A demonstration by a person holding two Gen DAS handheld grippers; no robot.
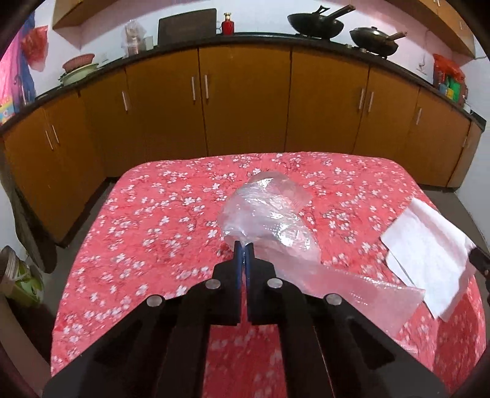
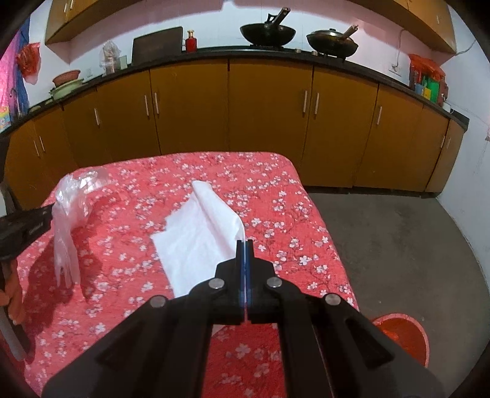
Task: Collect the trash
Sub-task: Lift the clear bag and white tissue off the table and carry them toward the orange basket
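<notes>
Left wrist view: the left gripper [image 1: 244, 245] stands clenched at the centre of the frame, its blue-padded fingers [image 1: 238, 260] pinching the near edge of a crumpled clear plastic bag [image 1: 263, 214]; the bag rises above the fingertips toward the middle of the picture and trails off to the lower right over a table [image 1: 147, 220] covered in a red cloth printed with white blossoms; at the right edge a white sheet of paper [image 1: 428, 254] hangs above the cloth, a dark tip of the other tool touching its far right side; brown cabinets [image 1: 245, 101] under a dark counter curve across the upper half, with two black pans [image 1: 315, 26] at the upper right and a red bottle [image 1: 227, 24] at top centre.

Right wrist view: the right gripper [image 2: 244, 245] is likewise shut tight at centre frame, clamped on the corner of the white paper [image 2: 196, 232], which spreads to the left and upward from the fingertips, one edge curled up and the rest draped toward the cloth; at the left edge the left gripper [image 2: 47, 211] holds the plastic bag [image 2: 69, 214] lifted, its lower end dangling near the cloth and casting a dark shadow there; a red bin [image 2: 404, 336] sits on the grey floor at the lower right, just beside the table's [image 2: 291, 214] near corner; a person's fingers show at the lower left edge, though blurred.
</notes>
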